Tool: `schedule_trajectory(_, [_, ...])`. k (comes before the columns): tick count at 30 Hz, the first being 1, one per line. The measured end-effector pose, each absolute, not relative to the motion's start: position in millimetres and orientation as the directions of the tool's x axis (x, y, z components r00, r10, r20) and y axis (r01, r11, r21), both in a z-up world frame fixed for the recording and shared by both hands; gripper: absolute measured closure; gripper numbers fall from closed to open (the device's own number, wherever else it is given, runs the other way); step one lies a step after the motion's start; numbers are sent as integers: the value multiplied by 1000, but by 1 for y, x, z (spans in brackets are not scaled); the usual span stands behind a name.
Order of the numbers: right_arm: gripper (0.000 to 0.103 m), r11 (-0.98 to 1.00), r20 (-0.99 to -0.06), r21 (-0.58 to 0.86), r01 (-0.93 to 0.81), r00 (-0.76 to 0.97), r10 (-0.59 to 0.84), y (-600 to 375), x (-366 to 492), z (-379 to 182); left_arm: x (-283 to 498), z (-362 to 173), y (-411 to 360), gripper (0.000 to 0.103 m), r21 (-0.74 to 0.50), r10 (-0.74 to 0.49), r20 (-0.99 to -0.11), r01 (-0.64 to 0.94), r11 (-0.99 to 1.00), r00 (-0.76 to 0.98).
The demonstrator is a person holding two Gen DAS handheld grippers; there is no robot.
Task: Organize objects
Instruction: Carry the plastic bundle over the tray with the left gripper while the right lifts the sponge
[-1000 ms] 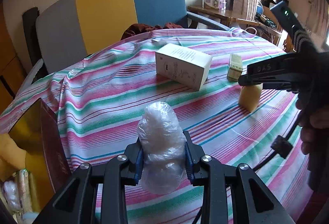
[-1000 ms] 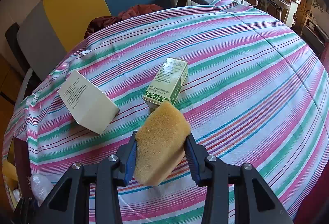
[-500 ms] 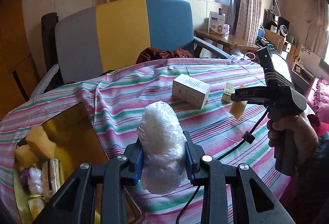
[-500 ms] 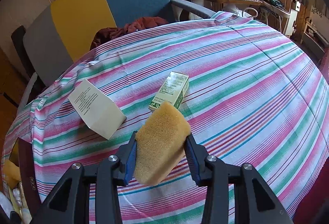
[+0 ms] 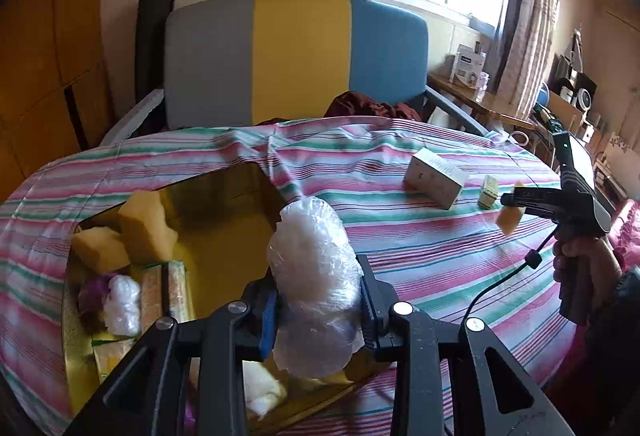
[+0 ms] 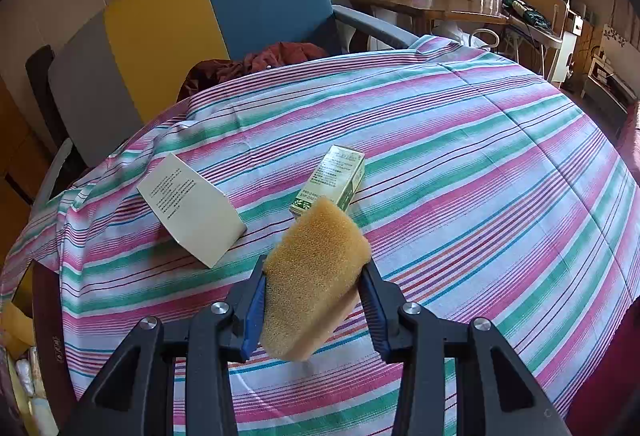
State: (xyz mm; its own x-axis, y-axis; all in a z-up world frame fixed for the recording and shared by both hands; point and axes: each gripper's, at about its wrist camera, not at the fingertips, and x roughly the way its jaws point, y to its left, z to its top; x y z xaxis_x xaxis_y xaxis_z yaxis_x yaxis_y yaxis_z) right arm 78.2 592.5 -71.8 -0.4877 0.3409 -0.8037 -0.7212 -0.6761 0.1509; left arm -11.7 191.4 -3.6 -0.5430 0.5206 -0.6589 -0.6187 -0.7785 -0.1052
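Left wrist: left tool (image 5: pixel 318 310) clamps plastic bundle (image 5: pixel 312 284), now over gold box (image 5: pixel 224 220) | right tool (image 6: pixel 312 300) grips sponge (image 6: pixel 314 276), seemingly unmoved

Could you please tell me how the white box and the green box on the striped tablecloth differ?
The white box is clearly larger and broader than the green box, which is slim and narrow. The white box is plain with small dark print, while the green box carries a leaf pattern at its near end. Both are cardboard cartons lying on their sides on the tablecloth, close together but apart.
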Motion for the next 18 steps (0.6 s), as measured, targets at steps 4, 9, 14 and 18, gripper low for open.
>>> schedule_trajectory(4, [60,-675,-788,159,-720,-505,352,592,80,-65,-33,-6,136,70,-165,493,-665,-533,-830,-561])
schedule_trajectory(9, [60,-685,-770,181,-706,-535,348,589,80,-57,-55,-14,76,70,-206,436,-684,-418,-885,-585])
schedule_trajectory(14, [60,-707,-752,183,-683,-561,346,582,79,-50,-68,-27,58,69,-301,462,-708,-363,-882,-535])
schedule_trajectory(18, [60,-724,-738,182,-665,-579,346,576,79,-45,-74,-28,80,69,-327,503,-709,-401,-856,-494])
